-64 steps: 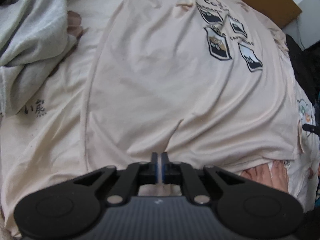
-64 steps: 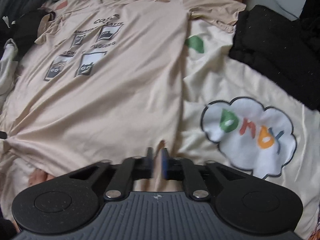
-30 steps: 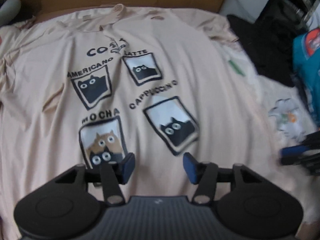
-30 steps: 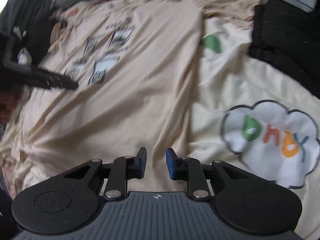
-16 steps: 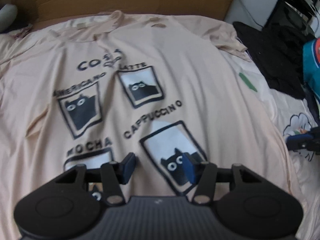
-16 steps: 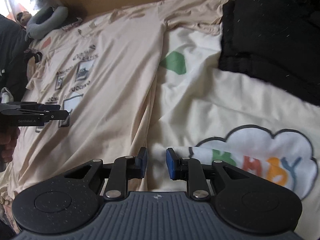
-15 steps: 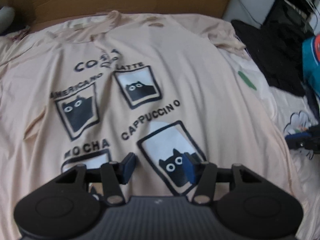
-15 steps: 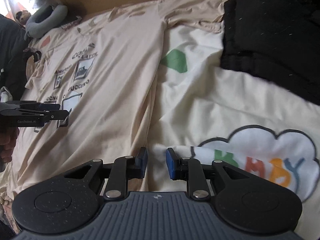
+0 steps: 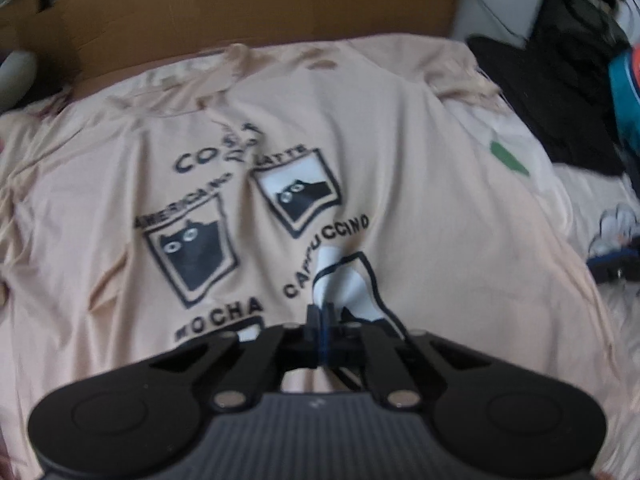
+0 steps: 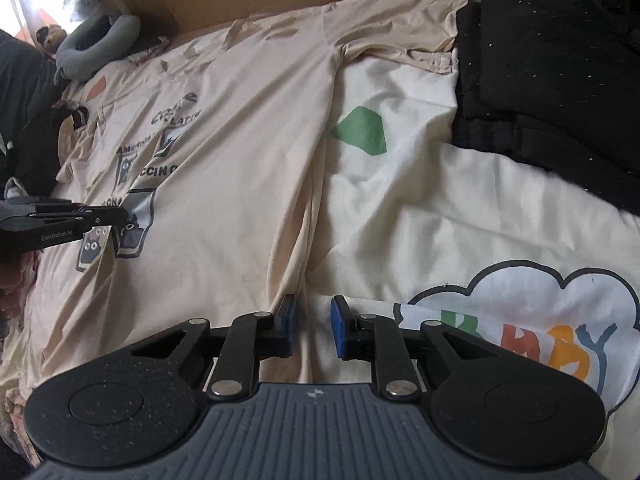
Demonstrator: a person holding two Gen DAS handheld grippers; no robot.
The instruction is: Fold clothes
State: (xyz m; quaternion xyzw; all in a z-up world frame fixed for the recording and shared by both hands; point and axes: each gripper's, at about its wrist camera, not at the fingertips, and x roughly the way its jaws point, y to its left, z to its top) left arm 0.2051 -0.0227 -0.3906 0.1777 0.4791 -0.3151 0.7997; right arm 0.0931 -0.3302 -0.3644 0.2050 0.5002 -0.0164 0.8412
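Left gripper (image 9: 322, 316): jaws pinched together on a raised tuck of the beige T-shirt (image 9: 420, 168), right at the lower-right cat print panel (image 9: 344, 280), just ahead of the fingertips. The fabric tents up into the pinch, so it's grasping the shirt's top layer mid-chest, not an edge. My read: a centre pinch like this sets a fold line or lifts the body so the side can swing over. I can't tell if it caught one layer or both.

From the right wrist view, the left gripper (image 10: 116, 216) shows far to the left of the right gripper, sitting on the same print area.

T-shirt lies face up, spread flat on the bed sheet (image 10: 420, 200). Long axis runs straight away from both grippers: hem near, collar (image 9: 236, 60) far, by the cardboard (image 9: 280, 8). Right sleeve (image 10: 400, 36) sticks out far-right toward the black garment pile (image 10: 560, 80). No fold visible in the body; it fits a shirt just laid out or one reopened, can't settle which.

Right gripper (image 10: 312, 320): jaws parted, holding nothing. It's straddling the shirt's right side seam (image 10: 316, 184), left finger over shirt, right finger over sheet. Whether it touches the fabric is unclear. Judgement: placed to take that side edge, pairing with the left's centre hold for a lengthwise fold.

Risk: the thin knit bunches, dragging wrinkles across the print.
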